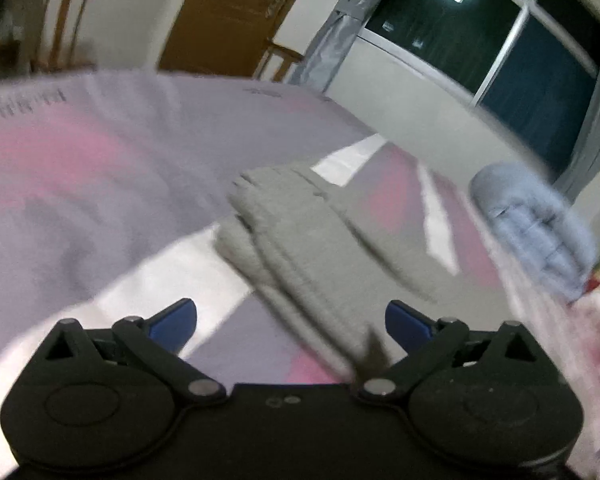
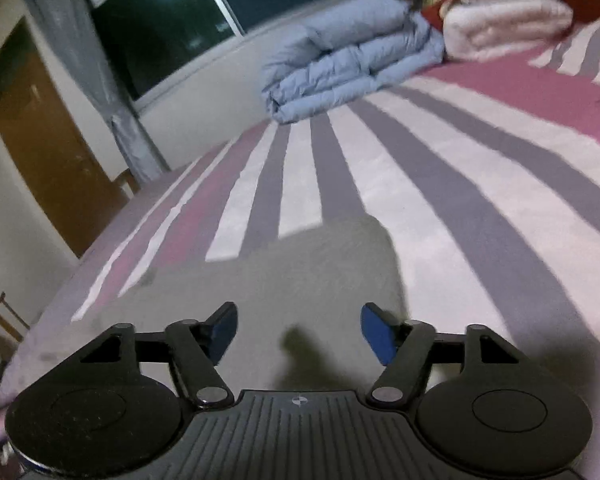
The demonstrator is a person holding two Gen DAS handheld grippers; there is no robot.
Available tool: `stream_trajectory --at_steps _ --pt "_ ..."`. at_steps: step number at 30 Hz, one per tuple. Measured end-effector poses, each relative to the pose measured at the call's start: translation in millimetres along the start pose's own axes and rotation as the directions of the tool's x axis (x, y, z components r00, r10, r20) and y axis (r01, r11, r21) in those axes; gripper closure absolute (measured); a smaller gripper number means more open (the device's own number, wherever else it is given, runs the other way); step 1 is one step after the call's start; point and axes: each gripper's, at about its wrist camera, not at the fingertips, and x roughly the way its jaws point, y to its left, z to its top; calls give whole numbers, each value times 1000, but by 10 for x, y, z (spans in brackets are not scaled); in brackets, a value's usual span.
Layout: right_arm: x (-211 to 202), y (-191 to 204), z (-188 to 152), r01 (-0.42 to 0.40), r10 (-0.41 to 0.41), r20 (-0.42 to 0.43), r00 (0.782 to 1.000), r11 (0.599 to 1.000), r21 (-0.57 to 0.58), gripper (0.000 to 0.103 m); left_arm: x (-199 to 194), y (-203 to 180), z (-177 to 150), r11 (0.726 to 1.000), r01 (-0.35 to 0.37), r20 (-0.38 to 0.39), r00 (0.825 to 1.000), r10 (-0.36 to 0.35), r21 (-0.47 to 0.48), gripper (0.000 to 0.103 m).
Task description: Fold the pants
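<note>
The grey pants (image 1: pixel 300 236) lie folded in layers on the striped bed, ahead of my left gripper (image 1: pixel 290 322), which is open and empty just above them. In the right wrist view the grey pants (image 2: pixel 300 280) lie flat under and ahead of my right gripper (image 2: pixel 298 330), which is open and empty just above the cloth. The left wrist view is blurred.
The bed sheet (image 2: pixel 480 168) has pink, grey and white stripes. A folded blue duvet (image 2: pixel 352 52) and a white blanket (image 2: pixel 504 24) lie at the bed's far end. A window (image 1: pixel 492 36), curtain (image 2: pixel 80 56), wooden door (image 1: pixel 236 12) and chairs (image 1: pixel 66 28) stand beyond the bed.
</note>
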Motion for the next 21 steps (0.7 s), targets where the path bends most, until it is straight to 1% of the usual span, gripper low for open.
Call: stream_trajectory --at_steps 1,3,5,6,7,8,10,12,13,14,15,16,17,18,21 --pt "-93 -39 -80 11 -11 20 1000 1000 -16 28 63 32 34 1000 15 -16 1000 -16 -28 17" --pt "-183 -71 -126 37 -36 37 999 999 -31 26 199 118 91 995 59 -34 998 -62 -77 17" --pt "-252 -149 -99 58 -59 61 996 998 9 26 362 206 150 985 109 -61 991 -118 -130 14" --pt "-267 -190 -51 63 -66 75 995 997 42 26 431 250 190 977 147 -63 985 -159 -157 10" --pt "-270 -227 -20 62 -68 89 994 996 63 26 501 290 229 967 183 -66 978 -197 -179 10" --pt "-268 -237 17 66 -72 101 992 996 64 26 559 316 246 960 203 -67 973 -219 -191 10" --pt "-341 -262 65 75 -81 121 989 996 54 26 686 367 278 949 232 -56 967 -249 -212 10" --pt "-315 -257 86 81 -86 112 990 996 40 26 775 374 279 950 243 -37 966 -254 -196 11" --pt "-291 -257 84 87 -91 105 990 996 34 26 815 354 277 955 239 -37 968 -249 -175 17" --pt "-273 -264 73 94 -97 105 990 995 36 26 839 347 274 963 218 -38 973 -227 -159 28" --pt "-251 -277 63 95 -100 103 990 994 49 26 857 381 264 968 186 -38 980 -195 -169 69" --pt "-252 -298 19 94 -100 97 990 994 60 26 890 471 239 951 212 -42 973 -227 -225 72" --pt "-232 -308 7 96 -102 93 990 993 65 26 885 528 218 939 237 -30 967 -252 -250 74" --pt "-220 -306 -10 101 -106 89 990 993 64 26 857 517 202 941 243 -26 966 -256 -234 78" --pt "-174 -330 -30 103 -106 75 992 993 52 26 778 411 187 963 210 -24 976 -217 -170 80"
